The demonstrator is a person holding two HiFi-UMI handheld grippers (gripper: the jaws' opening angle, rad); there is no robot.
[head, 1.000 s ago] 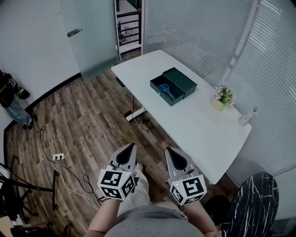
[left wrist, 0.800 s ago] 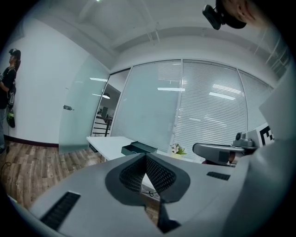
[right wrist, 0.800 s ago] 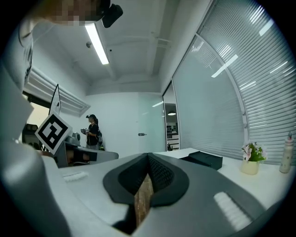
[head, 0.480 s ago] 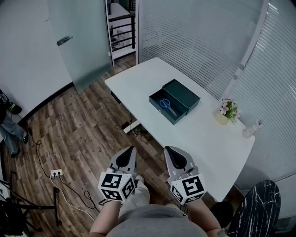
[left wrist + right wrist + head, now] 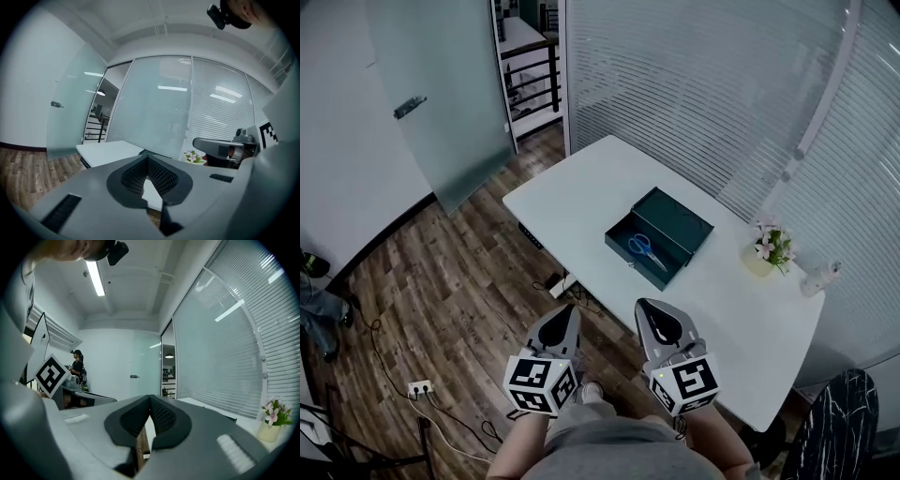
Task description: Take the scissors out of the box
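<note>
1. Head view: the blue-handled scissors [image 5: 642,247] lie in the open dark green box [image 5: 682,223] on the white table [image 5: 572,192], far from the person.
2. Left gripper view: the grey left gripper [image 5: 147,158] has its fingers together and holds nothing.
3. Right gripper view: the grey right gripper [image 5: 150,398] is the same. I think this is the getting-close step; next, one gripper must spread its fingers over the scissors.

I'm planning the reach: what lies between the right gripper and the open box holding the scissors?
Only bare white table, seen in the head view; nothing stands between the right gripper and the box.
</note>
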